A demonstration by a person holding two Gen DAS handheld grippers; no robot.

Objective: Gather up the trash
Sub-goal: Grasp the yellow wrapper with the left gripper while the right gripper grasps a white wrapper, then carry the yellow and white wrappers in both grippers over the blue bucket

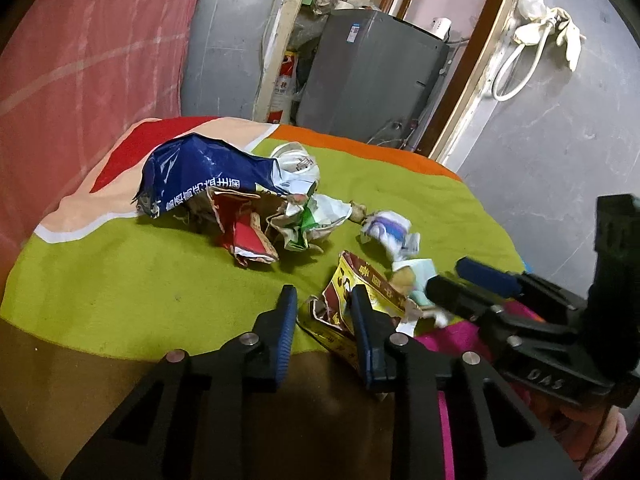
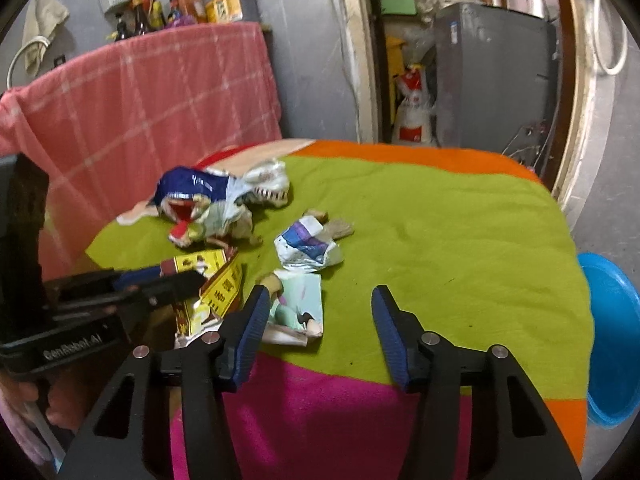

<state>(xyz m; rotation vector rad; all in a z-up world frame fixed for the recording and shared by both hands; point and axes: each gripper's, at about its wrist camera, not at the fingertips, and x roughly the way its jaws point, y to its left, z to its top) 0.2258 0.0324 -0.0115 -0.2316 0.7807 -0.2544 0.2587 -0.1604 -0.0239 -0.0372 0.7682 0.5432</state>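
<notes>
Trash lies on a table under a green, orange and pink cloth point(image 2: 440, 240). A big blue bag point(image 1: 192, 176) with crumpled red and white wrappers point(image 1: 248, 236) lies at the far left. A crumpled white and purple wrapper point(image 2: 304, 246) lies mid-table. A yellow and maroon carton point(image 1: 360, 292) lies near the front; my left gripper point(image 1: 324, 300) is open, its right finger over the carton. My right gripper point(image 2: 318, 300) is open over a pale green paper piece point(image 2: 298, 304). The left gripper also shows in the right wrist view point(image 2: 176, 280), over the yellow carton point(image 2: 218, 292).
A blue plastic basin point(image 2: 612, 340) sits beside the table at the right. A pink checked cloth point(image 2: 140, 108) covers furniture behind the table, with bottles on top. A grey appliance point(image 1: 372, 76) stands in the doorway beyond.
</notes>
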